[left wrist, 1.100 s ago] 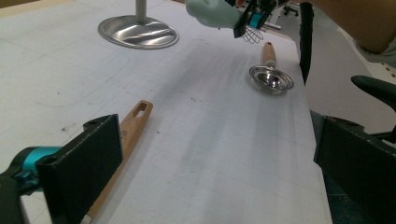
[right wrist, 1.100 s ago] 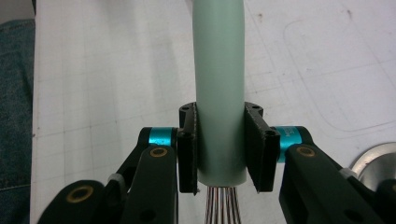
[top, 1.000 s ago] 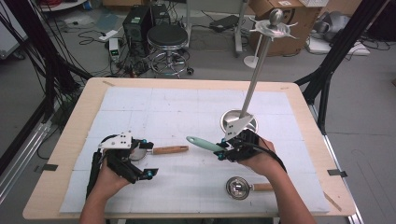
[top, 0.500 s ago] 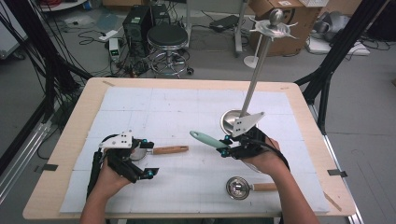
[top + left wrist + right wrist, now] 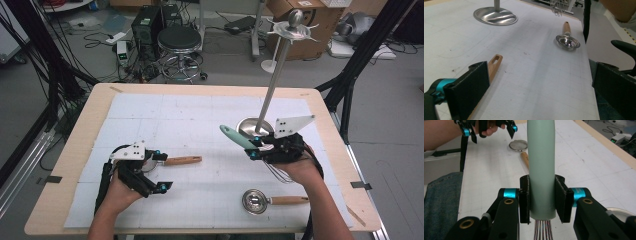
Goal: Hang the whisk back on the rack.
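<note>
Two grippers above table: right gripper clamped on whisk near right edge; left gripper spread wide beside wooden-handled strainer.

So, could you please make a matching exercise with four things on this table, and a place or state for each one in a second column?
Things:
1. whisk
2. left gripper
3. small strainer
4. metal stand

Places or states:
A. upright on a round base, far right part of the table
B. lying near the front edge, wooden handle pointing right
C. clamped by its pale green handle in the right gripper
D. open, jaws around a wooden-handled utensil

Pairs: 1-C, 2-D, 3-B, 4-A
</note>
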Motion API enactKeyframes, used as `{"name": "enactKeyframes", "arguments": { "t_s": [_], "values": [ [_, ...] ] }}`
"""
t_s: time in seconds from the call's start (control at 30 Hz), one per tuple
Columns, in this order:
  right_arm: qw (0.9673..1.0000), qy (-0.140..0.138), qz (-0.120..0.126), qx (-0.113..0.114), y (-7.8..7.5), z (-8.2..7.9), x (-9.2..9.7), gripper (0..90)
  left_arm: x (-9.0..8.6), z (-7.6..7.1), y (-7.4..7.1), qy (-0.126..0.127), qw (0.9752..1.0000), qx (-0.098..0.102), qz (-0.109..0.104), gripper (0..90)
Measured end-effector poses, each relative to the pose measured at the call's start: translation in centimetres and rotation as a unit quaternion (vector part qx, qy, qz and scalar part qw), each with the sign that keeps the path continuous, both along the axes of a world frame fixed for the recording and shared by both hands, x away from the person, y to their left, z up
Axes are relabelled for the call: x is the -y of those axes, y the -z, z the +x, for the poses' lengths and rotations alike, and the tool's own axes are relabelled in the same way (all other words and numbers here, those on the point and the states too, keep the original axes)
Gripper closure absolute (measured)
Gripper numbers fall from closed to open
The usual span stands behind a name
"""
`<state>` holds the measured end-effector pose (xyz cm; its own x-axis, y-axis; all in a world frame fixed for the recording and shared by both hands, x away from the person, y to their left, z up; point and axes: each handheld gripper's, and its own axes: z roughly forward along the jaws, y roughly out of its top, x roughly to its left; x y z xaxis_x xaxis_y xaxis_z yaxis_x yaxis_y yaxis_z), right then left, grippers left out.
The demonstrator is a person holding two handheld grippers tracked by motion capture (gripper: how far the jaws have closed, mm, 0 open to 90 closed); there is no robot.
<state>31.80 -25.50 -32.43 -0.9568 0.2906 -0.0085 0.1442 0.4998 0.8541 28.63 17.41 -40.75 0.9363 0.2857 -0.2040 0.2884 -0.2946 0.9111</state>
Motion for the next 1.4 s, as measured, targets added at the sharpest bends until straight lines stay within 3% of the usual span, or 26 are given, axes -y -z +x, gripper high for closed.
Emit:
{"name": "enactKeyframes", "arguments": {
  "t_s": [0.5,0.7,1.03,1.23,1.4],
  "values": [
    [0.9988,0.02,0.044,0.008,-2.9,1.1,4.6,68.9,-0.3,0.0,0.0,-0.003,1.0,0.0,-0.005,1.8],
    [0.9973,0.036,0.057,0.028,-4.2,1.3,6.1,68.9,-0.3,0.0,0.0,-0.003,1.0,-0.002,-0.002,1.8],
    [0.9922,0.081,0.082,0.047,-6.8,1.7,9.9,69.0,-0.4,0.0,0.0,-0.002,1.0,-0.002,-0.005,1.8],
    [0.9888,0.096,0.099,0.056,-8.2,1.9,11.5,68.9,-0.5,0.0,0.1,-0.005,1.0,-0.004,-0.007,1.8],
    [0.9874,0.099,0.111,0.055,-8.4,2.1,12.0,69.0,-0.4,0.0,0.1,-0.005,1.0,-0.004,-0.007,1.8]
  ]
}}
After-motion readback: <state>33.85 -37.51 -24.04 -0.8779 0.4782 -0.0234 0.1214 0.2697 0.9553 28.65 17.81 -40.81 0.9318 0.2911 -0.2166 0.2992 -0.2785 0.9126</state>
